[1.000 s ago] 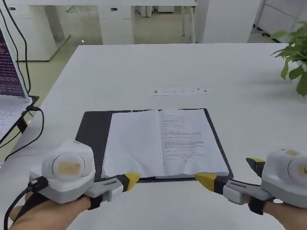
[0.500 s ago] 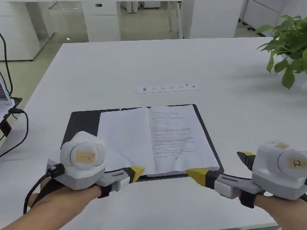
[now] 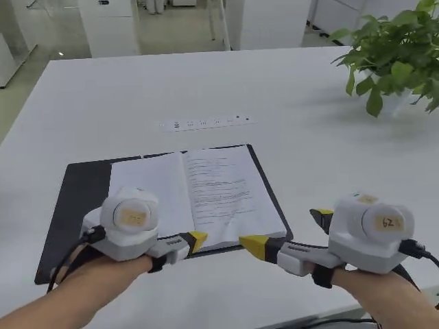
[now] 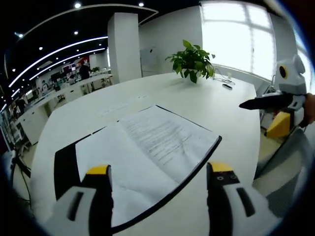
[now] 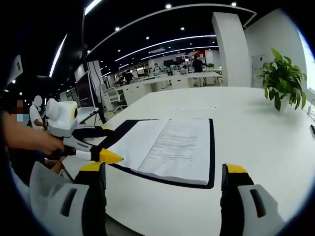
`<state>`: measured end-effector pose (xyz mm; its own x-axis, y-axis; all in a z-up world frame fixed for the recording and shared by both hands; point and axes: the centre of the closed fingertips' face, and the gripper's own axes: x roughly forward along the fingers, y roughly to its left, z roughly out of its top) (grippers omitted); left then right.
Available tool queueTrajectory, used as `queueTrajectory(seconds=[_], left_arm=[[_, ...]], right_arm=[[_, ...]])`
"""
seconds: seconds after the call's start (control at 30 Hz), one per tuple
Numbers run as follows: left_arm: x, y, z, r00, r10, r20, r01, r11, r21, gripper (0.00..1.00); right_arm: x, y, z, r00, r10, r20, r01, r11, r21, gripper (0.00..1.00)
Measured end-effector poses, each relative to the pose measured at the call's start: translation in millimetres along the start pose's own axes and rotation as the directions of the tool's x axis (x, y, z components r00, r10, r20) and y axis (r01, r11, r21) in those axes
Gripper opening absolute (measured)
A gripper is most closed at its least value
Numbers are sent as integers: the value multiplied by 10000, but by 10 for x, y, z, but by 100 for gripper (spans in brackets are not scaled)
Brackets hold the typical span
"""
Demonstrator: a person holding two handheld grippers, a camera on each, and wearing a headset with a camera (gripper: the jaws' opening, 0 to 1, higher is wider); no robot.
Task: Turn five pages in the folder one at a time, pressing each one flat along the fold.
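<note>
Nearest, along the six o'clock edge of the white table (image 3: 309, 144), the left gripper (image 4: 159, 169) has its two yellow-tipped jaws spread wide with nothing between them. In its own view they frame the near edge of the folder (image 3: 77, 199). In the head view its tip sits right at that near edge, close to the foot of the fold, but whether it touches the paper I cannot tell. The right gripper (image 5: 164, 168) is also spread wide and empty. It is just off the folder's five o'clock corner, and its forward tip points toward nine o'clock at the left gripper's tip, the two tips near each other but apart. Beyond them the folder lies open and flat on the table, a black cover with a bare dark strip on its nine o'clock side. The left page (image 3: 147, 188) is blank white, and the right page (image 3: 223, 188) carries lines of print too small to read. The fold between them runs from six toward twelve o'clock. Farther off at twelve o'clock, apart from the folder, a white power strip (image 3: 206, 123) lies flat on the table. Farthest, at about two o'clock, a leafy green plant (image 3: 394, 51) stands at the table's far right.
</note>
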<state>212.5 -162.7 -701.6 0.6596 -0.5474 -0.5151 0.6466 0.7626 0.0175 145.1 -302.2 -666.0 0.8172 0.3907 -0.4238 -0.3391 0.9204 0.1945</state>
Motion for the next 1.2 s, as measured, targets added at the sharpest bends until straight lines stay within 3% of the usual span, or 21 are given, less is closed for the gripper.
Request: queueTrajectory(seconds=[0.23,0.63,0.97,1.2], left_arm=[[346,-234,75,9981,-593,157,591,9982,100,76],[872,-557,99,9942,-1068,113,1067,9943,91,70],[1176,-694,49,9953,-969,17,969,9953,-33,65],[1350,-700,21,9990,-444,-107,443,9990,-61,60]], right_arm=[[-8,-40,15,9999,-105,67,105,9999,120,97],[31,-47,20,10000,-58,24,58,9999,135,96],[45,-108,-11,9999,-126,-60,128,9994,334,96],[56,-154,-49,9998,-180,-99,185,9984,535,95]])
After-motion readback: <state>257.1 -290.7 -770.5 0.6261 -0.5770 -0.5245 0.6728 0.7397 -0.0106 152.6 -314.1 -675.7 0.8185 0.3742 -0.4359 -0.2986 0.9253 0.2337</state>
